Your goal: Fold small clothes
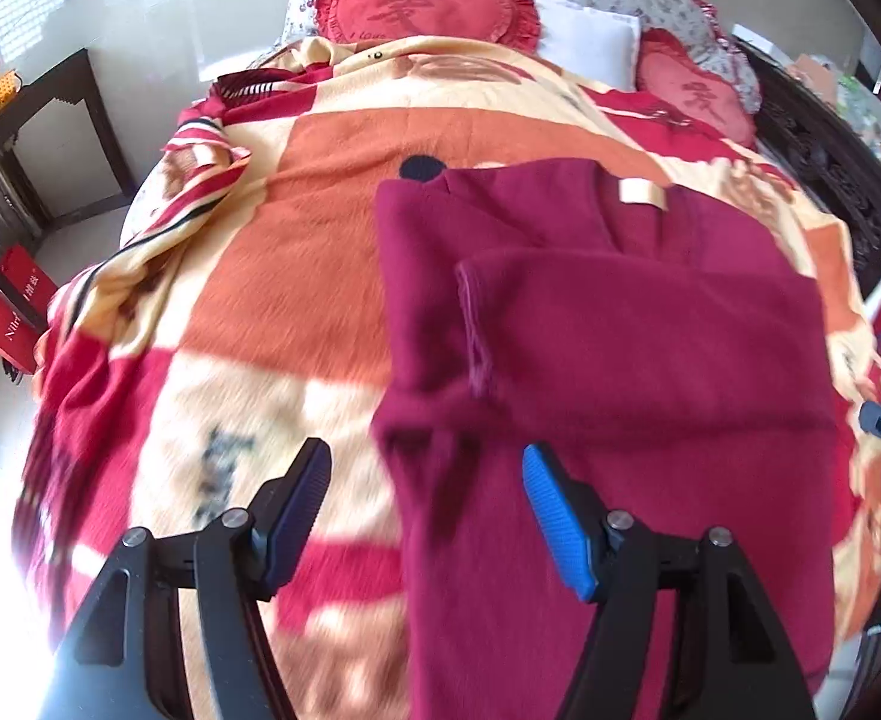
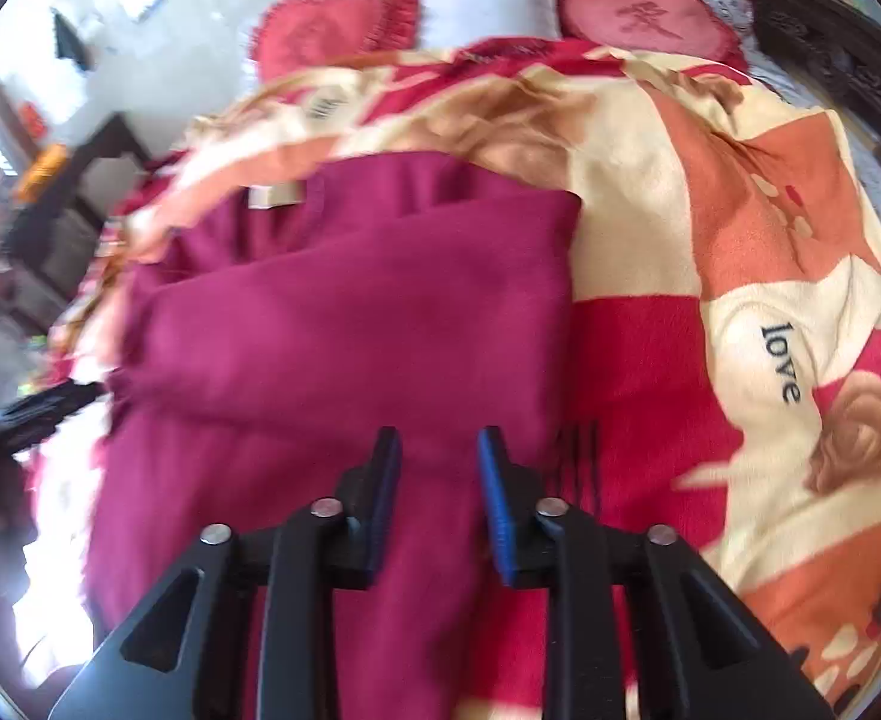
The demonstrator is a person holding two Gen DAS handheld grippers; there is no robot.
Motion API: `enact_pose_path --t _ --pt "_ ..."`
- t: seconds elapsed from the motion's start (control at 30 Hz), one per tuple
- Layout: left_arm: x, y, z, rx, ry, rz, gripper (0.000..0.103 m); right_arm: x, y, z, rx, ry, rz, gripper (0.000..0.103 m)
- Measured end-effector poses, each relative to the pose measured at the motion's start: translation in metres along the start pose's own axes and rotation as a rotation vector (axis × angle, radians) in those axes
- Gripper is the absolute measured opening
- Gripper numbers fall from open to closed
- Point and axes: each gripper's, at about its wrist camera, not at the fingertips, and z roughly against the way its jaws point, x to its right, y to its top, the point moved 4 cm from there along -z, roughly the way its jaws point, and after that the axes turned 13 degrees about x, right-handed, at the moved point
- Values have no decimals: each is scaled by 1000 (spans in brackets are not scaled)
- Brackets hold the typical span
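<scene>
A maroon knit garment (image 1: 620, 348) lies on the bed blanket (image 1: 296, 276), neck label (image 1: 641, 192) at the far end, one sleeve folded across its body. My left gripper (image 1: 425, 480) is open above the garment's near left edge, holding nothing. In the right wrist view the same garment (image 2: 344, 324) fills the middle, with its label (image 2: 275, 195) at the far left. My right gripper (image 2: 440, 450) is open, its jaws fairly close together, above the garment's near right part. Nothing sits between its pads.
The orange, red and cream blanket (image 2: 740, 240) covers the bed. Red heart cushions (image 1: 428, 0) and a white pillow (image 1: 584, 42) lie at the head. A dark side table (image 1: 26, 120) and red bags (image 1: 14, 312) stand left of the bed. A carved dark bed frame (image 1: 824, 162) runs along the right.
</scene>
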Motion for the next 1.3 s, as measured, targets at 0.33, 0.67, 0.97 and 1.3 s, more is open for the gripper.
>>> enact_pose_path --t 0.33,0.67,0.97,1.3 --pt "-17 -94 84 -27 -74 -68 74 -20 -109 96 -159 175 132 21" --pt "-19 -186 107 -184 -98 -111 74 0 -204 107 -246 187 7 21" --pt "-17 -218 108 -247 -108 -102 74 -6 -232 88 -314 272 -101 21" --pt "-9 -213 107 -241 -123 -131 31 -30 -229 98 -319 309 2 0"
